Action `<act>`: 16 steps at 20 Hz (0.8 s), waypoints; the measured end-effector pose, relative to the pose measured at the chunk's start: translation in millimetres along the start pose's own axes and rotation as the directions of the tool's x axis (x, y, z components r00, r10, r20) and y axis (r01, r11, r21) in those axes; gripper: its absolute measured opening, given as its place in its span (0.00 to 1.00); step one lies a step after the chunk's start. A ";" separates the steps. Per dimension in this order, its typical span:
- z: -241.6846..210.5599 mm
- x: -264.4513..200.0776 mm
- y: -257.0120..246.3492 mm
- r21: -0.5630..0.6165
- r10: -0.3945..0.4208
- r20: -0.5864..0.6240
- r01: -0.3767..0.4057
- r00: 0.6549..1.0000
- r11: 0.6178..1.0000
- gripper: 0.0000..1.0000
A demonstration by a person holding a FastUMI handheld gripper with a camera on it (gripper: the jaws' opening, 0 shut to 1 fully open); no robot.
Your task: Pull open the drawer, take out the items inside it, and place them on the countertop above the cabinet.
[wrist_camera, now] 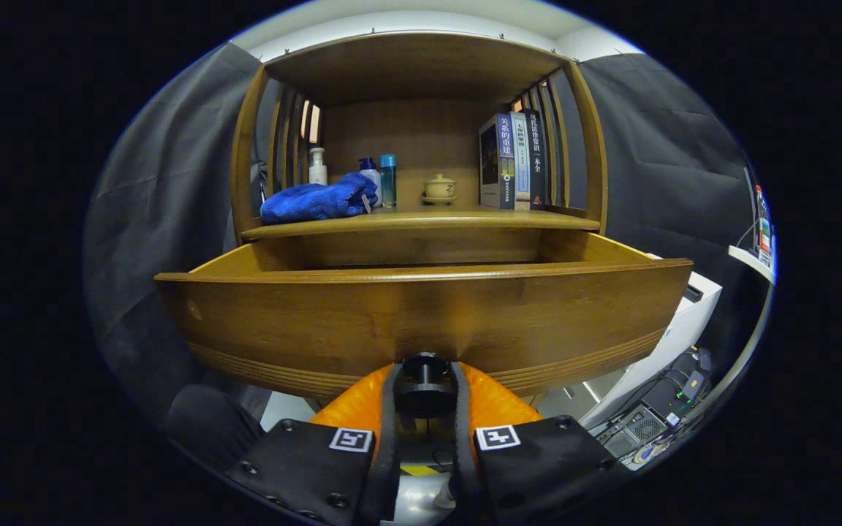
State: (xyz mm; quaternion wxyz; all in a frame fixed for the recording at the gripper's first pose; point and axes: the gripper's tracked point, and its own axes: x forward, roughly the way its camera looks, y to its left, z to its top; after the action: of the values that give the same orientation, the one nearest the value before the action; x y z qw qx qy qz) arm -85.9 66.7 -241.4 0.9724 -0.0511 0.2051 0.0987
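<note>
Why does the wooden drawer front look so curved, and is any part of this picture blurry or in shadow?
In the gripper view, the fisheye lens bows the brown wooden drawer front; the gripper, shut on the round dark drawer knob, looks slightly soft up close; the blue folded towel on the shelf is sharp and well lit; the drawer's inside is hidden behind its front.

- Drawer (421, 321) pulled out below the bench (421, 219).
- On the bench: cloth (315, 201) left, bottles (377, 179) behind it, cup (439, 188) centre, books (512, 161) right.
- Jaws pinch the knob (425, 380).
</note>
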 end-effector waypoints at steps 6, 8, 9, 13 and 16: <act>-7.6 -15.3 0.2 -0.011 0.006 -0.022 -0.006 1.000 1.000 0.38; -8.4 -17.6 0.4 -0.007 0.007 -0.025 -0.008 1.000 1.000 0.38; -9.0 -19.4 0.4 -0.009 0.008 -0.025 -0.008 1.000 1.000 0.38; -10.3 -22.4 0.8 -0.014 0.008 -0.028 -0.008 1.000 1.000 0.38; -10.0 -22.4 0.2 0.005 0.002 -0.029 -0.002 1.000 1.000 0.38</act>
State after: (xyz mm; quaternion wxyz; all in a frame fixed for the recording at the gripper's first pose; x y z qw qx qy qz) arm -110.0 61.6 -241.4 0.9694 -0.0500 0.2195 0.0983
